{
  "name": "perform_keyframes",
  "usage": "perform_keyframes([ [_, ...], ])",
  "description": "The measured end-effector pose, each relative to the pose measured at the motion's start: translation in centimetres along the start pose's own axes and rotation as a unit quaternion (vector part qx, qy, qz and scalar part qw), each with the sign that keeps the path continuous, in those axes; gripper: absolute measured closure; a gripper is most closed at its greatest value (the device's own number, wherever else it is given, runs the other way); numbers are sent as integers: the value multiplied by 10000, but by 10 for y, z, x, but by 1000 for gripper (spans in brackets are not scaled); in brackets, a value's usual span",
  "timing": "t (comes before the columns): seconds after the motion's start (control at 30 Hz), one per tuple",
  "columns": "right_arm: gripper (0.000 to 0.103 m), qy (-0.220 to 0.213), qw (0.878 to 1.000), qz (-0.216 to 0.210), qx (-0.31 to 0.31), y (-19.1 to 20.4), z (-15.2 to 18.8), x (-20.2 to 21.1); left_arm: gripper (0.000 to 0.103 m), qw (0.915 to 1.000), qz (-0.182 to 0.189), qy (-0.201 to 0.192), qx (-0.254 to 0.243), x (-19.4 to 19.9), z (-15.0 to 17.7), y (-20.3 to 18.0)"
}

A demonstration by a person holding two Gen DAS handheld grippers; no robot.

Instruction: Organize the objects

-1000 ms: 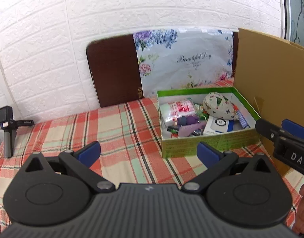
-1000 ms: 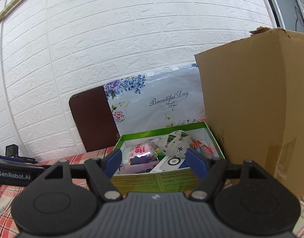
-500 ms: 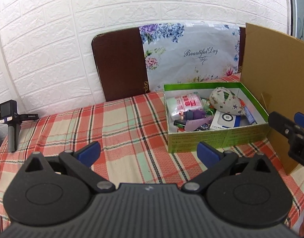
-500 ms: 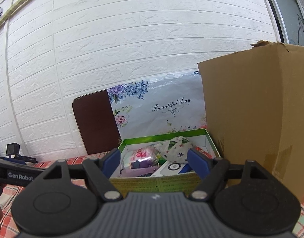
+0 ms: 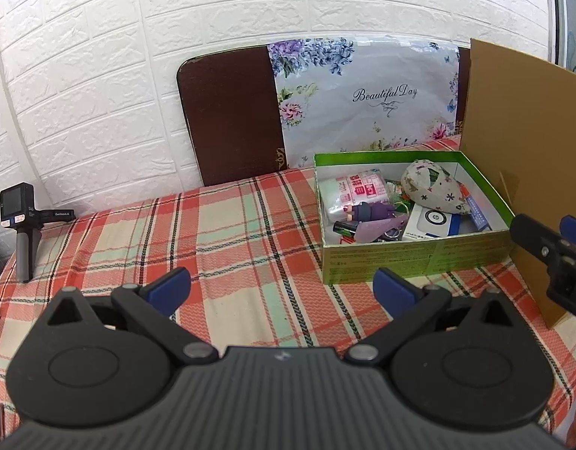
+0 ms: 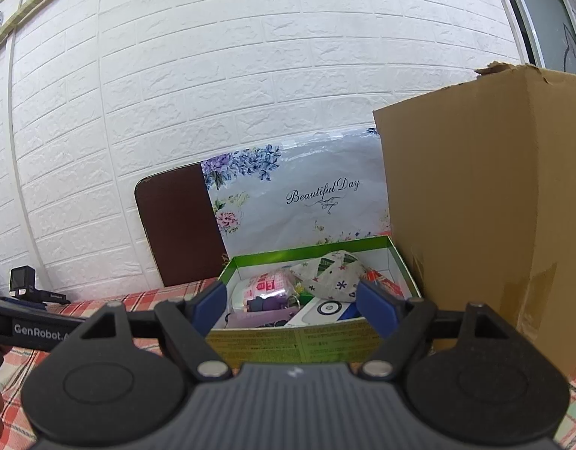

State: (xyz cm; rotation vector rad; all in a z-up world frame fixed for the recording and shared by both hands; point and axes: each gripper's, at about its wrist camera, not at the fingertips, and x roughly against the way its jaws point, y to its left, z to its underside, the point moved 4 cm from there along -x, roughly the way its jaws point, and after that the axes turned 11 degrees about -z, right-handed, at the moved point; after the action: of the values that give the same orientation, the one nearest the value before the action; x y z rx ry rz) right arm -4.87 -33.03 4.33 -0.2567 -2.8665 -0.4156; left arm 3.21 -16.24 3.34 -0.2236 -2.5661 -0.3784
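Left claw, black linkage with blue pads: spread wide, empty, hovering over bare red-and-green plaid tablecloth. Right claw, same build: spread wide, empty, low and just short of the near wall of the shallow green cardboard tray. Ahead of the right claw, ahead-right of the left: the tray's contents, namely a clear packet with pink print, a star-patterned cloth pouch, a small purple figure, a white box with a round logo, and a dark cylinder, possibly a battery. Tall brown corrugated carton: immediately right of the tray. Beyond: floral "Beautiful Day" bag, dark brown board, white brick wall. Far left: small black camera on a grip. Handling note, as judgement: raise the right claw over the tray wall, descend on one top-lying item such as the pouch, and close only when the pads straddle it; keep the left claw clear.
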Motion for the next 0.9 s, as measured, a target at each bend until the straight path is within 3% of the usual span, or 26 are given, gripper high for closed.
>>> perform_keyframes([
  [0.9,21,78,9999,-37,-98,-6,6,-5,0,9999,-130,80,-66,-4,1,-4],
])
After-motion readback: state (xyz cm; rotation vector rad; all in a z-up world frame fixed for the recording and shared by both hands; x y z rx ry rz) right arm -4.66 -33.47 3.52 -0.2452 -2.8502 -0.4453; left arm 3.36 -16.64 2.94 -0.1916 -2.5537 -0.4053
